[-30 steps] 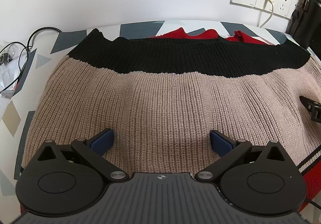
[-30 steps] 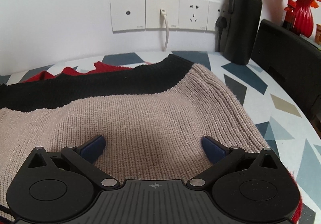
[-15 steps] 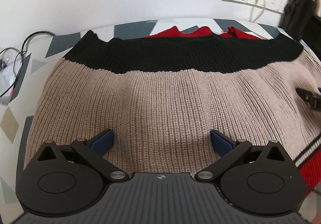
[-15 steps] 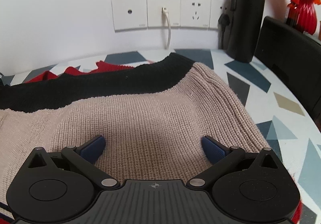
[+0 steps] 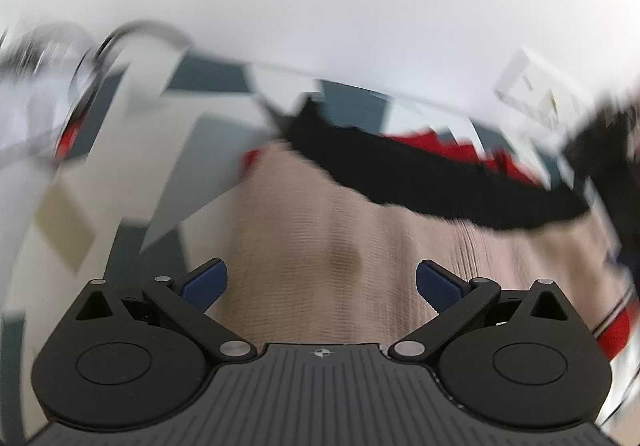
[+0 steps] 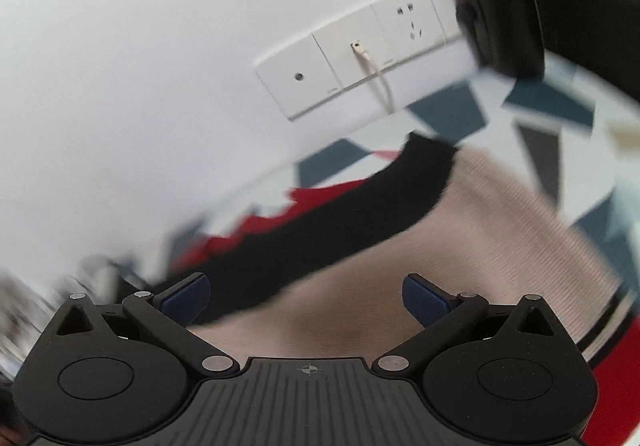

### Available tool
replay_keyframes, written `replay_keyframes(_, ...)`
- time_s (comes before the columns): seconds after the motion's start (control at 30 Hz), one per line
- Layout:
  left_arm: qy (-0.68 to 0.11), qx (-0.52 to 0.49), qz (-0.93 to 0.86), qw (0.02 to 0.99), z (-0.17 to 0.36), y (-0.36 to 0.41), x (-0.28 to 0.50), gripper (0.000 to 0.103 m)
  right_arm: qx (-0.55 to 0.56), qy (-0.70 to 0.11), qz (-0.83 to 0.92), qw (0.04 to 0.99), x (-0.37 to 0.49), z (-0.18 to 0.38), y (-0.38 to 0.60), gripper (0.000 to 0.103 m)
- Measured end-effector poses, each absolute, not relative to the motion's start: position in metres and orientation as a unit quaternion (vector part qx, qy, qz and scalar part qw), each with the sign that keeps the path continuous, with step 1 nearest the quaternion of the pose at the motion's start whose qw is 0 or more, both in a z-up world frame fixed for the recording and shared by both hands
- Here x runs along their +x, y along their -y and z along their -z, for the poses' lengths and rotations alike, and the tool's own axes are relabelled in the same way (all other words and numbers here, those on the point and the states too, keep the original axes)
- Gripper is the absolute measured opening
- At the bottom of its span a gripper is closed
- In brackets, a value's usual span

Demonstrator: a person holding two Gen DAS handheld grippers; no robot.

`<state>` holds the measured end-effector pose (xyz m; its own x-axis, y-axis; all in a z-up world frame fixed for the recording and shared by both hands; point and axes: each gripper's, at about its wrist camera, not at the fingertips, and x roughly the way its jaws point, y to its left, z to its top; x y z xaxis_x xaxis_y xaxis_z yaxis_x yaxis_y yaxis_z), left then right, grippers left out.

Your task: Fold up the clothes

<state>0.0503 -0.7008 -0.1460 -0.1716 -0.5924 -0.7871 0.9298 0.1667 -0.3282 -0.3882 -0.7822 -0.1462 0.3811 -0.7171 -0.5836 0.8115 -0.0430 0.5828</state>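
Left wrist view blurred, left gripper (image 5: 322,284) wide apart over sweater (image 5: 340,246), right gripper (image 6: 306,296) same, tilted.

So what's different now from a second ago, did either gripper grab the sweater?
No grab. Both cameras have swung and tilted: the left gripper now looks toward the sweater's left edge, the right gripper has rolled, so the wall sockets slant. Both views are motion-blurred. Both grippers stay wide open and empty; the sweater still lies flat on the table.
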Motion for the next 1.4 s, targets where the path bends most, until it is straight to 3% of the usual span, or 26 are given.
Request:
replay_keyframes(0.33,-0.45,0.257,0.629,0.579,0.19,0.725,0.048,0.103,0.431,-0.078,0.573,0.693,-0.366,0.157,0.779,0.102)
replay_keyframes(0.63,-0.452,0.286,0.629,0.564,0.191,0.743,0.046,0.103,0.439,-0.013,0.631,0.64,-0.417,0.159,0.774,0.102)
replay_keyframes(0.87,-0.447,0.257,0.618,0.593,0.193,0.738,0.044,0.103,0.462,0.029,0.645,0.608,-0.448,0.171,0.767,0.102)
replay_keyframes(1.4,-0.431,0.223,0.617,0.62,0.196,0.718,0.041,0.103,0.482,0.011,0.609,0.63,-0.437,0.188,0.751,0.102)
